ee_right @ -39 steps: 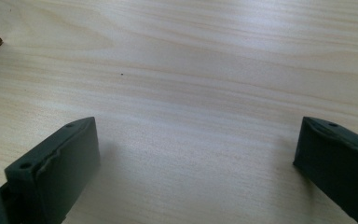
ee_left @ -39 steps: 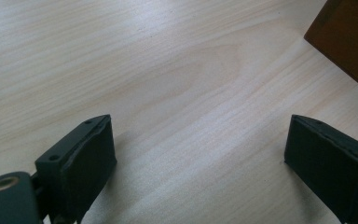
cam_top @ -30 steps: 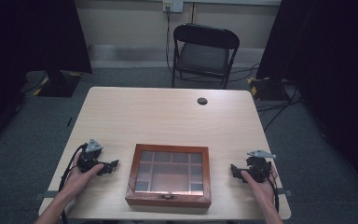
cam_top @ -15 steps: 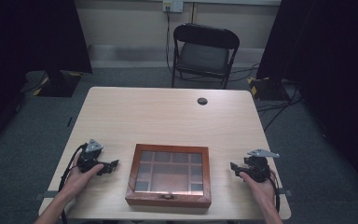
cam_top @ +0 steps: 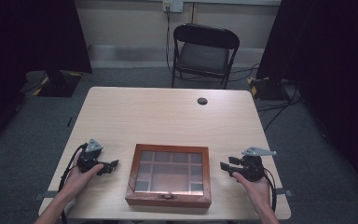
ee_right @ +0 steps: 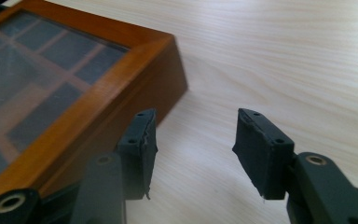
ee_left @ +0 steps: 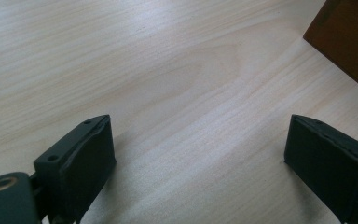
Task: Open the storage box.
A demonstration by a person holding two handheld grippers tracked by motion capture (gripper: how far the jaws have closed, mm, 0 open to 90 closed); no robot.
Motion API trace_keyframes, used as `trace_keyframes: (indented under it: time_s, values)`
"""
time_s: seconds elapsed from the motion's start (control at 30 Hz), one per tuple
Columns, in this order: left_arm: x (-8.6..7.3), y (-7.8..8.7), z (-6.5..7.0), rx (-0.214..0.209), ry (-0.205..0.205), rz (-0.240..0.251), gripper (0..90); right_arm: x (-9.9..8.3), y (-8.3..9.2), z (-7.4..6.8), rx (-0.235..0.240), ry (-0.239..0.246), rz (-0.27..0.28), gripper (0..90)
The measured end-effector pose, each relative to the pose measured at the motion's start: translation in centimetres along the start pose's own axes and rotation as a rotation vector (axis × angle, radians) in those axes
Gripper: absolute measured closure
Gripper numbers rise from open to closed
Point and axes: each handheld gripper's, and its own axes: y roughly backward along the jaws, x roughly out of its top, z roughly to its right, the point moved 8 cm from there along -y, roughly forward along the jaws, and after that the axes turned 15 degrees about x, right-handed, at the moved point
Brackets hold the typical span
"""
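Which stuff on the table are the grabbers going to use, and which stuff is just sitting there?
For the job:
- wooden box with a glass lid, closed, between both grippers
- left gripper, jaws wide open, empty
- right gripper, jaws just been closing, nothing between them

Just lying about:
- small dark round thing at the table's far edge
- black folding chair behind the table
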Motion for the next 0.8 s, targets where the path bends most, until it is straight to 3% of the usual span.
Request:
trace_keyframes:
  time_s: [0.03,0.13,0.17,0.37,0.43,0.8]
  values:
    - [0.0,0.0,0.0,0.001,0.001,0.001,7.7,0.5,-0.1,-0.8,0.01,0.024,0.015,52.6]
    - [0.0,0.0,0.0,0.0,0.001,0.0,7.6,0.9,-0.2,-1.6,0.032,0.038,0.023,54.5]
    - [0.0,0.0,0.0,0.0,0.0,0.0,7.6,1.2,-0.4,-2.4,0.064,0.05,0.026,56.2]
    - [0.0,0.0,0.0,0.001,-0.002,0.0,7.6,1.7,-1.1,-4.8,0.145,0.092,0.009,59.0]
    - [0.0,0.0,0.0,0.001,0.001,0.001,7.6,2.0,-1.7,-6.1,0.184,0.115,-0.009,60.9]
    - [0.0,0.0,0.0,0.001,0.0,0.001,7.6,2.1,-4.7,-10.4,0.321,0.178,-0.1,69.0]
